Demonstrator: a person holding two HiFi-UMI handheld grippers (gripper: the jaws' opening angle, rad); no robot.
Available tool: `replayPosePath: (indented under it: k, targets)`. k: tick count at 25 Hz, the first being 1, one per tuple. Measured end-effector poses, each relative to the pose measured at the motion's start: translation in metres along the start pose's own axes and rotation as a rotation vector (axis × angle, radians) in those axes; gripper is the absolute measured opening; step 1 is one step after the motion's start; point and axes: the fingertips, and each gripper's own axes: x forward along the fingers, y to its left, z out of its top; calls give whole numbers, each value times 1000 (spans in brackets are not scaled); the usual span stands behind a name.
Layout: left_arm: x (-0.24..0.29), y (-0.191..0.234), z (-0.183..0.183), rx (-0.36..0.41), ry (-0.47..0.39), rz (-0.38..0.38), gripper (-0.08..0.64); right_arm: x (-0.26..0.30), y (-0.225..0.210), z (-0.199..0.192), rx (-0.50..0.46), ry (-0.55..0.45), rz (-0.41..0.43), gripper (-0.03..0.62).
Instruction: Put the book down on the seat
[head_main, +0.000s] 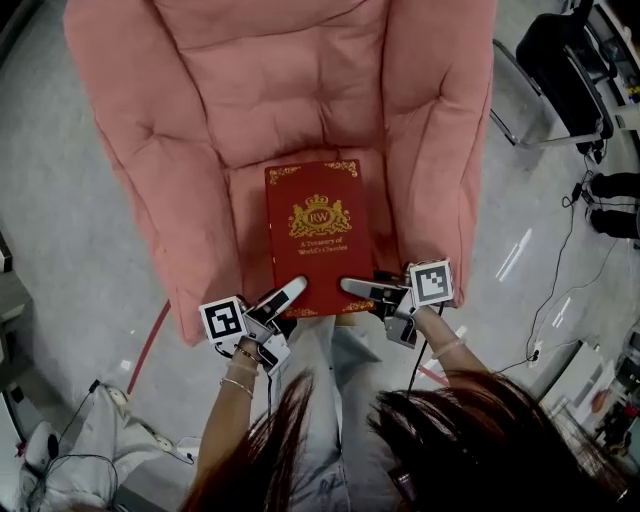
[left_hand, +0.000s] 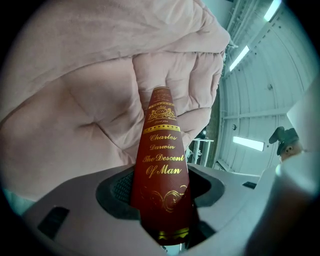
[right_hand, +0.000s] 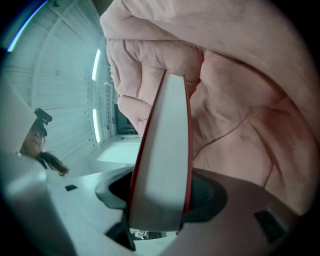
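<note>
A dark red hardback book (head_main: 318, 235) with gold lettering lies flat, cover up, over the seat of a pink padded armchair (head_main: 200, 110). My left gripper (head_main: 290, 293) is shut on the book's near left corner. My right gripper (head_main: 356, 289) is shut on its near right corner. In the left gripper view the gold-printed spine (left_hand: 161, 175) stands between the jaws, with pink cushion behind it. The right gripper view shows the white page edge (right_hand: 162, 170) clamped between the jaws. Whether the book touches the seat cannot be told.
The armchair's arms (head_main: 440, 150) rise on both sides of the seat. Grey floor surrounds the chair, with cables (head_main: 560, 270) and a black chair (head_main: 565, 60) at the right. A red strip (head_main: 148, 345) lies on the floor at the left.
</note>
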Motion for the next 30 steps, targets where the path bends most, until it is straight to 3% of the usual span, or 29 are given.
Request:
replayPosePath:
  k: [23, 30]
  targets:
    - [12, 32, 7, -100, 21, 64, 255, 8, -35, 6, 67, -19, -56, 284]
    - [13, 39, 5, -93, 26, 98, 261, 11, -41, 1, 95, -10, -95, 293]
